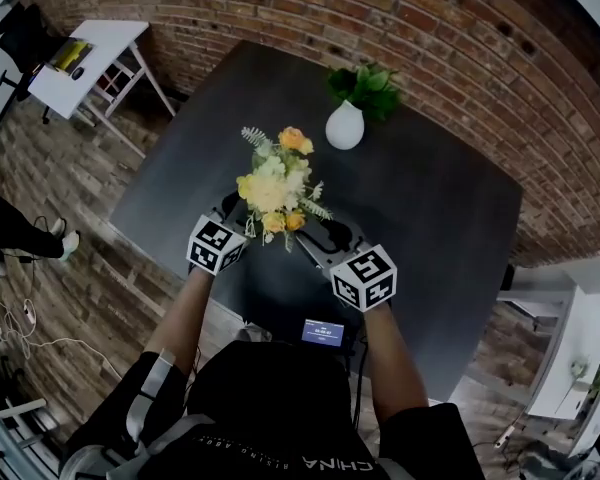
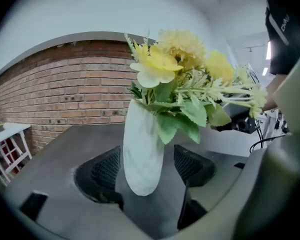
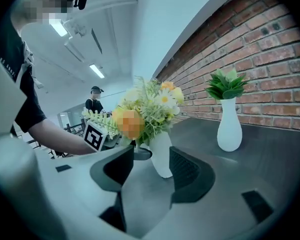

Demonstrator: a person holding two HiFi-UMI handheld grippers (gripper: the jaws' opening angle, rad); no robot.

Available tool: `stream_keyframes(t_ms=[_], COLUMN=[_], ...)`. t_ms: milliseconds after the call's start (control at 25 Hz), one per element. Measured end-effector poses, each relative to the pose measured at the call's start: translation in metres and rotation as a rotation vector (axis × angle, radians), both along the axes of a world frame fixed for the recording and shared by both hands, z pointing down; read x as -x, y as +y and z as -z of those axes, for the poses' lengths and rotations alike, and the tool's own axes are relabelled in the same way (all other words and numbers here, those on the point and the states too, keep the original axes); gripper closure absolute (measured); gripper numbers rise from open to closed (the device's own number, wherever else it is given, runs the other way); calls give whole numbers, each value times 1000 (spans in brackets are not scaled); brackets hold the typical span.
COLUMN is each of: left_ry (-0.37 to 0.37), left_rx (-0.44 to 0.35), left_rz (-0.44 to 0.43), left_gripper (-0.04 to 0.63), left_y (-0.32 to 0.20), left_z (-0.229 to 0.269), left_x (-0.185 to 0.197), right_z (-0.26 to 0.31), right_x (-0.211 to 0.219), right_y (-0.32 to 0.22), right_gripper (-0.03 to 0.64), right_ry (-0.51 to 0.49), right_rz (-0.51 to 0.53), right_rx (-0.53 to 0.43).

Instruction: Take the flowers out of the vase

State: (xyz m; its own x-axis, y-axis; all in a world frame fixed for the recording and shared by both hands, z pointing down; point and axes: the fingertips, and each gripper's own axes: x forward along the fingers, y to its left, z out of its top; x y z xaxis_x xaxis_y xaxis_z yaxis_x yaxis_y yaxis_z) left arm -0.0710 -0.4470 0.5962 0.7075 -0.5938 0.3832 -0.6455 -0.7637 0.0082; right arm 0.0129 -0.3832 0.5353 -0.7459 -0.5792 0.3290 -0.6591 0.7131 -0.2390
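- A white side table (image 1: 90,53) stands at 10 o'clock off the dark table (image 1: 430,208).
- The left gripper (image 2: 149,170) has its jaws spread wide; the white vase (image 2: 140,134) stands between them with a gap on each side, gripped by neither pad.
- The yellow and orange flowers (image 1: 275,183) sit in that vase, near the table's 6 o'clock edge, between the two grippers.
- The right gripper (image 3: 155,171) comes in from 4 o'clock with its jaws apart. The vase shows in their gap, and I cannot tell whether it touches the pads.
- A second white vase (image 1: 345,126) with green leaves stands at 1 o'clock from the flowers, well apart.
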Motion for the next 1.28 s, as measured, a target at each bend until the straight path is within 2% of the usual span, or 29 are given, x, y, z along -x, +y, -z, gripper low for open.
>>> stream_keyframes(t_ms=[40, 200, 520, 760, 960, 1040, 1280], left_ry=[9, 31, 63, 64, 57, 50, 51], left_rx=[-8, -42, -46, -51, -69, -71, -66], left_rz=[-2, -34, -29, -31, -8, 6, 14], left_gripper=[278, 278, 285, 287, 288, 288, 290], left_y=[-3, -13, -28, -28, -29, -29, -29], left_z=[1, 4, 1, 1, 3, 2, 3], left_x=[-2, -12, -17, -21, -24, -23, -24], right_z=[-1, -8, -10, -2, 1, 1, 7], right_x=[0, 4, 25, 39, 44, 46, 60], right_y=[-3, -15, -34, -55, -70, -74, -83], right_gripper=[414, 405, 405, 405, 403, 370, 368], right_ry=[0, 19, 59, 56, 48, 36, -15], right_rz=[7, 41, 110, 99, 47, 31, 45], right_rx=[1, -3, -48, -93, -102, -94, -103])
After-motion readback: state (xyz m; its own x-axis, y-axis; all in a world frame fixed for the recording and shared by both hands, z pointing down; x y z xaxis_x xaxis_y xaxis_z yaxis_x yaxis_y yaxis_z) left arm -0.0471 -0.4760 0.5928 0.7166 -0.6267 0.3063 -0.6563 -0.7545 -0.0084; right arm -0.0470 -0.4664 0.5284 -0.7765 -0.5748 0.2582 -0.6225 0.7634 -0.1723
